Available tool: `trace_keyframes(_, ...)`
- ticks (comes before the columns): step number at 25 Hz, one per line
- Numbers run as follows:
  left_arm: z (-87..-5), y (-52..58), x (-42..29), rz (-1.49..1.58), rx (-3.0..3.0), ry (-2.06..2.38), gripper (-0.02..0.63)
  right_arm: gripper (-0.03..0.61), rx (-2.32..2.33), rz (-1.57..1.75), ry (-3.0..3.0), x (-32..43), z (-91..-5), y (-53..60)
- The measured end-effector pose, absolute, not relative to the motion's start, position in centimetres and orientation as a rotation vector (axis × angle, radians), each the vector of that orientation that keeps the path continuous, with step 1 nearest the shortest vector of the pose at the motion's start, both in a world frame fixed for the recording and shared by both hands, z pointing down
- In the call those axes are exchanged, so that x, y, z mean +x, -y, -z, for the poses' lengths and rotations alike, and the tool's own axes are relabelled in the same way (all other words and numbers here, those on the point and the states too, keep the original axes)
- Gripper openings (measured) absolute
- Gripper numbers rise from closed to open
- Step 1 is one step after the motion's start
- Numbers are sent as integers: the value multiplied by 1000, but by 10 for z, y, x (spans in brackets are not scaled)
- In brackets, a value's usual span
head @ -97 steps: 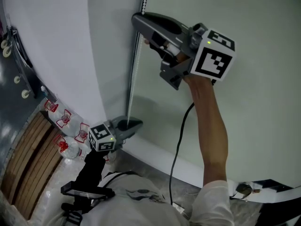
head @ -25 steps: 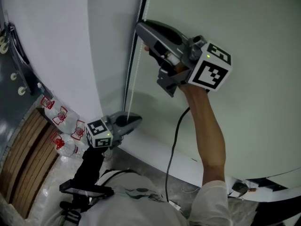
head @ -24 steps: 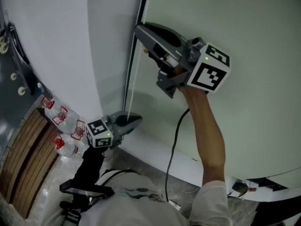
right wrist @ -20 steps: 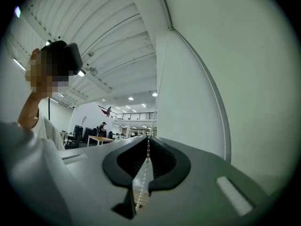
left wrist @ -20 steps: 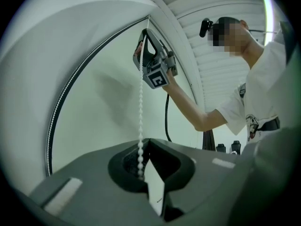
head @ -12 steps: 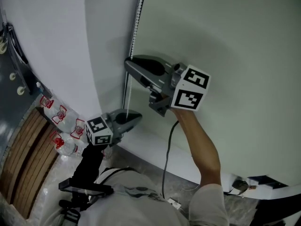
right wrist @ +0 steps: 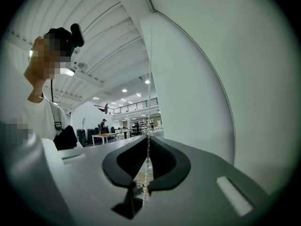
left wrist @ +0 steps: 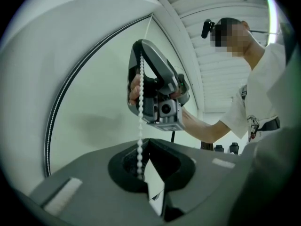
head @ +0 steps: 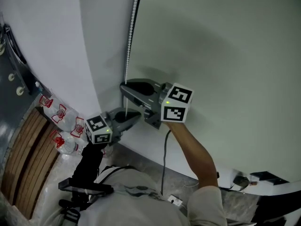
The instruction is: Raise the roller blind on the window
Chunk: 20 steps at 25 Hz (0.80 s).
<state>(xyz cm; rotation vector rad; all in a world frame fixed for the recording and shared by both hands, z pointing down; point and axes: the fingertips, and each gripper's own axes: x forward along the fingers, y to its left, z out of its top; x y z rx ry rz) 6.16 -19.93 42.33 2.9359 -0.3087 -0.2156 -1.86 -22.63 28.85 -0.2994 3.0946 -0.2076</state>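
Two holds on the bead chain (head: 133,22): right gripper (head: 124,87) clamps a strand, left gripper (head: 135,117) closed round the lower loop. Likely light, limp, slippery; pinch between beads.

Ribbed white ceiling (right wrist: 94,41), wooden slats (head: 28,154)

- The roller blind (head: 216,41) is a flat wall ahead: there is no way through it, only open air in front.
- The bead chain (head: 132,27) hangs bare above the right gripper (head: 122,86), with free room around that stretch.
- The left gripper (head: 137,117) sits just below the right one, so little chain is left between them.
- Water bottles (head: 60,116) and wooden slats (head: 23,164) crowd the lower left.
- A cable (head: 164,159) trails under the right forearm.
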Motion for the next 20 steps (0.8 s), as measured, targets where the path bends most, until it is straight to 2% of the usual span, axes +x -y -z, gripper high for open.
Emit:
trace_keyframes(5, -425, 202, 60, 215, 2931, 316, -2, 15, -286, 295, -3113, -19, -321, 219)
trace_keyframes(10, -424, 200, 60, 231, 2935, 308, -2, 22, -317, 250, -3082, -13, -313, 222)
trace_keyframes(11, -424, 200, 61, 232, 2936, 303, -2, 39, -323, 230, -3077, -13, -308, 225)
trace_keyframes(13, -424, 199, 63, 231, 2936, 289, -2, 119, -334, 208, -3042, -10, -288, 235)
trace_keyframes(14, -424, 198, 64, 230, 2936, 283, -2, 130, -342, 190, -3023, -8, -274, 241)
trace_keyframes(20, -430, 194, 69, 221, 2925, 267, -2, 132, -332, -19, -2965, -6, -174, 263)
